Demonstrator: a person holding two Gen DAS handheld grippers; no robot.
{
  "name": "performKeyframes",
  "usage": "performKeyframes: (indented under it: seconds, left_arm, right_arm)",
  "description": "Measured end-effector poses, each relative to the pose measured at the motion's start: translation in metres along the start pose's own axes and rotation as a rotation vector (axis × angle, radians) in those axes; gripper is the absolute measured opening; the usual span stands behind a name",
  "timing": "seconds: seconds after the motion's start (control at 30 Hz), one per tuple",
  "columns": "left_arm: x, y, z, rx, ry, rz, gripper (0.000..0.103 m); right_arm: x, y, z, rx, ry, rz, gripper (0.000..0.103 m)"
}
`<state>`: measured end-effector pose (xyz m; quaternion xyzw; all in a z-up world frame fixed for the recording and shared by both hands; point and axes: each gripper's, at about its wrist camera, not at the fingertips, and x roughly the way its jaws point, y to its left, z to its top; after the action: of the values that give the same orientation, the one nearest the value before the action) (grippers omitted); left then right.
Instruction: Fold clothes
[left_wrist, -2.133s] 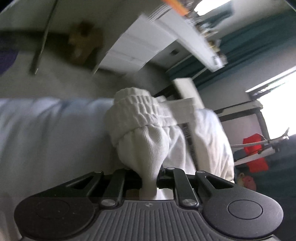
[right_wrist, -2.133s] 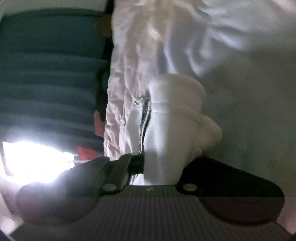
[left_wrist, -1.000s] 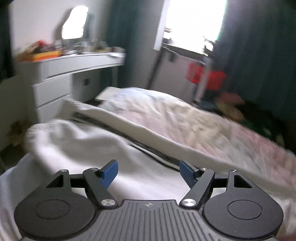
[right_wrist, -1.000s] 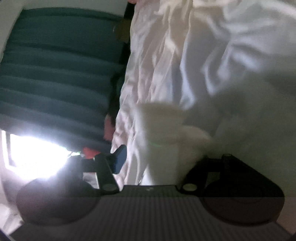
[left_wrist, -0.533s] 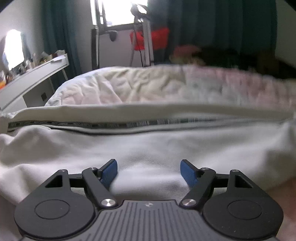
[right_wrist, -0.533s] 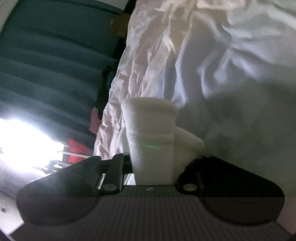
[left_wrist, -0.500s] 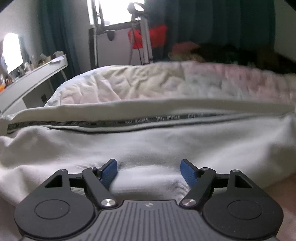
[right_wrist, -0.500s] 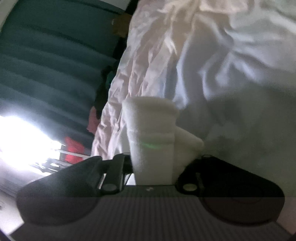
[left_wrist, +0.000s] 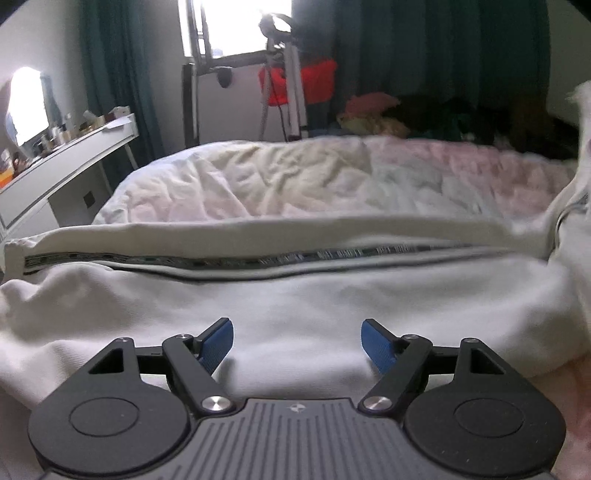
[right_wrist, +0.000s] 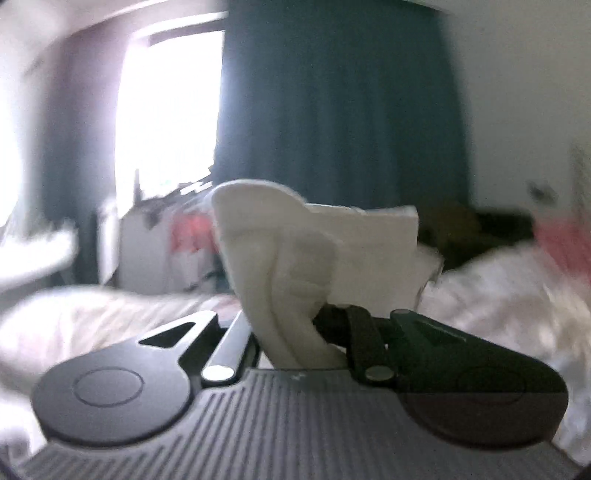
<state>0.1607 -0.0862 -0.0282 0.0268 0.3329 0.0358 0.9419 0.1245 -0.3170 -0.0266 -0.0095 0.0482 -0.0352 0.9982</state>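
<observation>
A soft white jacket (left_wrist: 295, 295) lies across the bed (left_wrist: 277, 184).

It looks light and floppy, so the edges and corners are the best places to hold. The left gripper (left_wrist: 297, 338) is wide open and holds nothing. The right gripper (right_wrist: 291, 332) pinches a bunched end of the jacket. No boxes or baskets show.

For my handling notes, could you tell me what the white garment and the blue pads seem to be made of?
White garment: soft, matte knit, probably cotton fleece; fine ribbed weave, rounded folds. Blue pads on the left tongs: likely rubbery plastic with a fine grip texture.
</observation>
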Motion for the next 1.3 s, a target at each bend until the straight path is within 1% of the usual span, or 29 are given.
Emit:
performKeyframes:
  seconds: [0.1, 0.2, 0.3, 0.5, 0.57, 0.67, 0.73, 0.8, 0.83, 0.87, 0.93, 1.03, 1.13, 1.2, 1.3]
  left_arm:
    - [-0.009, 0.019, 0.011, -0.088, -0.031, -0.007, 0.079]
    - [-0.013, 0.036, 0.019, -0.156, -0.045, -0.013, 0.079]
    - [-0.015, 0.052, 0.024, -0.222, -0.052, -0.026, 0.079]
    - [-0.015, 0.085, 0.03, -0.368, -0.082, -0.108, 0.079]
    - [-0.011, 0.092, 0.028, -0.403, -0.072, -0.135, 0.079]
    - [-0.003, 0.096, 0.025, -0.43, -0.039, -0.19, 0.079]
    - [0.004, 0.095, 0.023, -0.437, -0.007, -0.242, 0.079]
    - [0.009, 0.092, 0.021, -0.433, 0.013, -0.294, 0.079]
    - [0.01, 0.089, 0.02, -0.425, 0.019, -0.315, 0.079]
    - [0.012, 0.087, 0.019, -0.413, 0.024, -0.332, 0.079]
    - [0.015, 0.081, 0.017, -0.391, 0.035, -0.349, 0.079]
    - [0.022, 0.072, 0.019, -0.336, 0.062, -0.357, 0.079]
    - [0.033, 0.065, 0.03, -0.275, 0.097, -0.357, 0.079]
    - [0.048, 0.061, 0.042, -0.238, 0.13, -0.354, 0.079]
    - [0.075, 0.053, 0.054, -0.184, 0.187, -0.361, 0.079]
  right_arm:
    - [0.011, 0.058, -0.029, -0.236, 0.06, 0.148, 0.012]
    - [0.009, 0.097, -0.062, -0.302, 0.217, 0.294, 0.012]
    - [-0.033, 0.148, -0.079, -0.475, 0.205, 0.327, 0.012]
    - [-0.048, 0.173, -0.056, -0.434, 0.133, 0.375, 0.012]
    - [-0.061, 0.186, -0.06, -0.454, 0.135, 0.423, 0.012]
    - [-0.063, 0.178, -0.067, -0.432, 0.204, 0.474, 0.013]
    - [-0.06, 0.17, -0.057, -0.378, 0.24, 0.497, 0.015]
    - [-0.043, 0.157, -0.044, -0.28, 0.311, 0.538, 0.025]
    - [-0.04, 0.148, -0.04, -0.227, 0.356, 0.572, 0.038]
    - [-0.039, 0.14, -0.035, -0.177, 0.398, 0.604, 0.048]
    - [-0.053, 0.124, -0.027, -0.111, 0.457, 0.644, 0.054]
    - [-0.072, 0.096, -0.014, -0.028, 0.502, 0.659, 0.054]
    - [-0.076, 0.068, -0.002, 0.052, 0.523, 0.594, 0.055]
    - [-0.074, 0.051, 0.006, 0.094, 0.522, 0.529, 0.055]
    - [-0.054, 0.026, 0.007, 0.147, 0.49, 0.42, 0.055]
